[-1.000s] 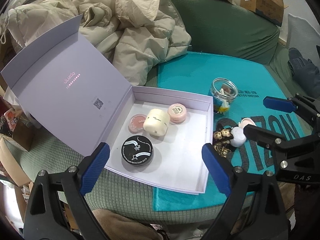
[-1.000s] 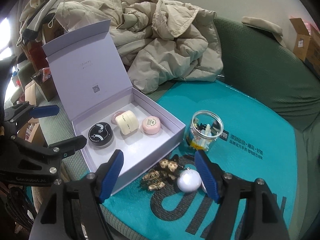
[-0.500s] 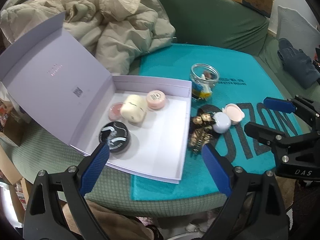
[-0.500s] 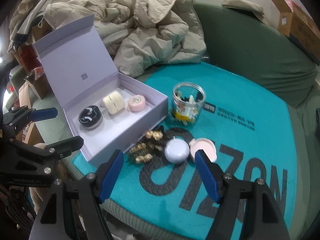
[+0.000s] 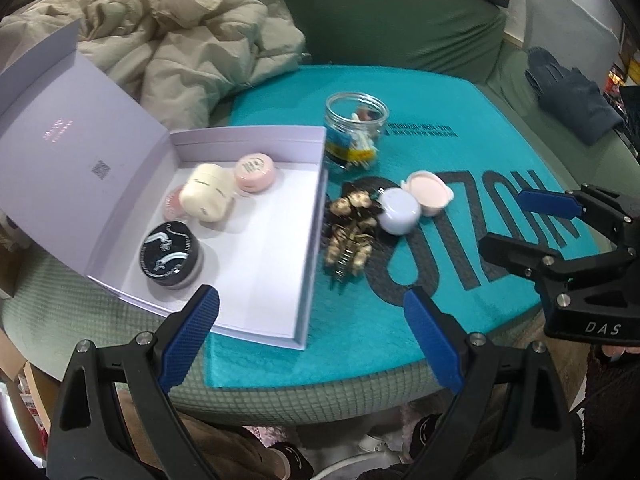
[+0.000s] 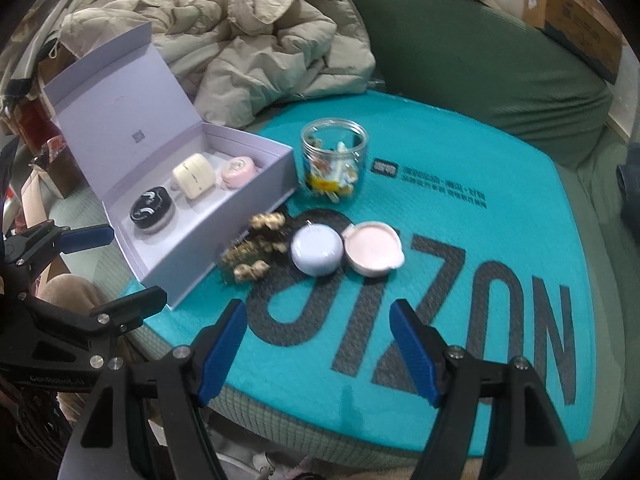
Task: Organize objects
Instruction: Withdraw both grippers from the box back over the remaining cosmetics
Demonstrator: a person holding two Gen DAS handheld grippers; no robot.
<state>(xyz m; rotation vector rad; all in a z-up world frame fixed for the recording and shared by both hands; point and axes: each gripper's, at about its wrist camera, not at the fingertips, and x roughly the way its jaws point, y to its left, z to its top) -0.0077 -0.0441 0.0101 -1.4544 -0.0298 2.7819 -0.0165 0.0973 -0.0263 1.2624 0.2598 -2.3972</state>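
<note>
Two views showed the scene. From the left wrist, the left tool (image 5: 310, 316) hung with its blue fingers spread wide and nothing between them, above the near edge of a teal mat (image 5: 460, 92) laid on a green sofa (image 5: 384, 20). An open lilac box (image 5: 276, 136) sat on the mat's left part, lid tilted back. Inside lay a black round case (image 5: 170, 255), a cream case (image 5: 206, 192), a pink tin (image 5: 255, 168) and a small pinkish disc (image 5: 173, 206) (half hidden behind the cream case). Just right of the box lay a beaded hair clip (image 5: 352, 232), touching a pale blue round case (image 5: 399, 210), itself against a pink compact (image 5: 430, 193). A glass jar (image 5: 356, 132) of small bits stood behind them. The right tool (image 5: 520, 220) showed at the right edge, fingers apart and empty.

From the right wrist, the right tool (image 6: 318, 356) was likewise spread and empty over the mat (image 6: 480, 160), with the clip (image 6: 256, 252), blue case (image 6: 317, 250) and compact (image 6: 373, 248) ahead of it. The box (image 6: 256, 148), jar (image 6: 334, 164) and a beige jacket (image 6: 260, 40) lay beyond; the left tool (image 6: 120, 264) was low at the left.
</note>
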